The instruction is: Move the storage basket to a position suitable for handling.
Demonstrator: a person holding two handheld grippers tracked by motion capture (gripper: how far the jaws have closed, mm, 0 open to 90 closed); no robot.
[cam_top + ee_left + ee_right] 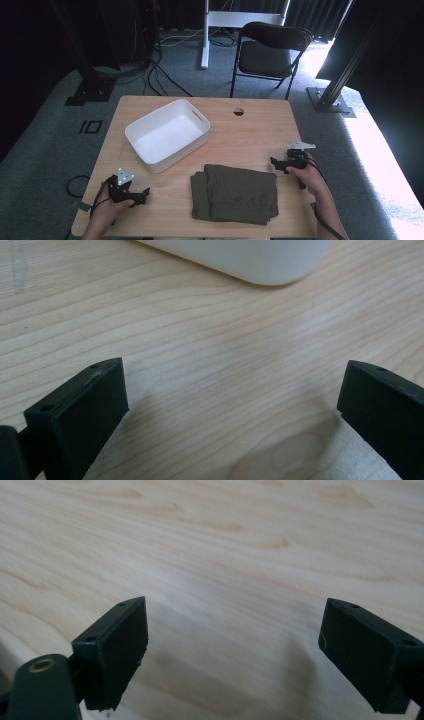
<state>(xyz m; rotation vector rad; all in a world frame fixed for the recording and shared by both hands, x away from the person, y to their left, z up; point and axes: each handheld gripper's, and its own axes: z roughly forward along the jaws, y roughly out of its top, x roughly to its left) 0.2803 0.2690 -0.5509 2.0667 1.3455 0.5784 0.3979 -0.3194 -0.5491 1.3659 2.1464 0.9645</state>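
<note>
Cloth (234,194), olive and folded, lies at the bench's (250,132) near edge between the two claws, touching neither. The left claw (145,191) rests just left of it, jaws apart over bare wood; the right claw (274,164) sits near its upper right corner, jaws likewise spread with nothing between. Beyond the left claw stands a white bin (167,134). Farther off, a folding chair (268,51) stands on grey carpet; the room behind is dark and hard to read.
</note>
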